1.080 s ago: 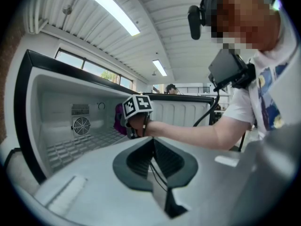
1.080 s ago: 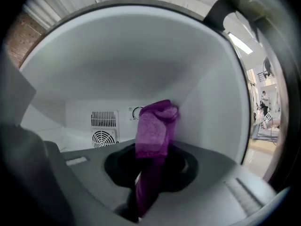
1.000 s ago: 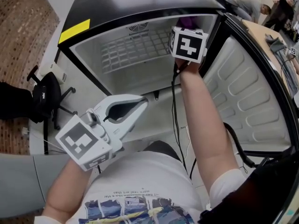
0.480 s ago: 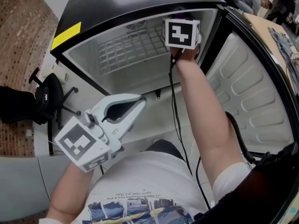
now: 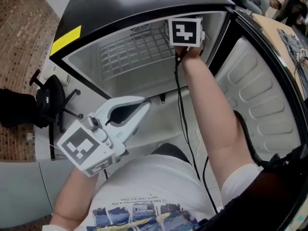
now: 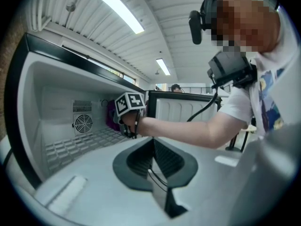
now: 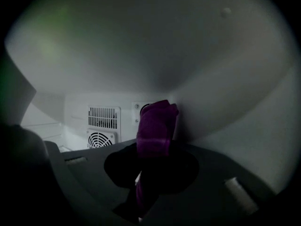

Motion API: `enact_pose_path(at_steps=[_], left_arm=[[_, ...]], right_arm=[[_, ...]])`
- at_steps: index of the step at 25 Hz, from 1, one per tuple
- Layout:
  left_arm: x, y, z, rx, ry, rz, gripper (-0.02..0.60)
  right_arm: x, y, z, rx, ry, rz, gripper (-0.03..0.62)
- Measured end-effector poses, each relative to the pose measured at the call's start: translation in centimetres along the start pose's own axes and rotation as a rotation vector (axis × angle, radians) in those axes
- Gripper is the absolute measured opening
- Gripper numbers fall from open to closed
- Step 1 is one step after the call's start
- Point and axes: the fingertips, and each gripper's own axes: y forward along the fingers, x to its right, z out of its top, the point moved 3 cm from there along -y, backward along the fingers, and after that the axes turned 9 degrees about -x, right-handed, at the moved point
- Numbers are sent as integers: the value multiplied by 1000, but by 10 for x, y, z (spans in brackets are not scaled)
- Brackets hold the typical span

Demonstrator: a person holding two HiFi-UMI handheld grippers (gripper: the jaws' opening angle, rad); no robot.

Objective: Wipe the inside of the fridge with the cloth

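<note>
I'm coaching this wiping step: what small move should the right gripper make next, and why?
Probably sweep the purple cloth along the side wall: the right gripper is shut on it, and the cloth's tip seems to press that wall near the back vent.

We see the right tongs (image 7: 151, 160) push deeper into the fridge (image 5: 134, 81). In the head view their marker cube (image 5: 185, 31) moves up and to the left, away from the door-side wall and toward the wire shelf (image 5: 130, 52) at the back. Most of that move falls in the first half second; after that it only creeps. The forearm (image 5: 207, 105) stretches out longer behind the cube. The purple cloth (image 7: 157, 126), which peeked out above the cube a second ago, is now hidden behind it in the head view.
</note>
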Motion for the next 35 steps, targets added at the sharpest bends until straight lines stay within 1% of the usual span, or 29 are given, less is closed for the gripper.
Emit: enact_pose_path(at_steps=[5,10,14,17,21,26,32,35], left_arm=[[-2,-4,0,-2,-7,15,6],[-4,-9,-3,-14,-30,42,6],[-3,-11,-2,-15,-31,50,6],[-1,-14,-5,-24,-37,60,6],[-1,-21,-7,-29,-45,76,6],[-3,-29,-11,-39,-56,101,6],[-4,-35,-12,-28,-65,115,6],[-3,-38,-13,-33,-66,118,6]], right_arm=[[-3,8,-3,-27,-1,26,55],[-11,15,-9,-57,-15,60,55],[-24,18,-8,-55,-41,94,55],[-41,21,-11,-65,-37,146,55],[-57,20,-6,-42,-72,174,55],[-87,18,-3,-13,-114,251,55],[-103,17,-3,-5,-122,257,55],[-117,15,-4,-2,-141,284,55]])
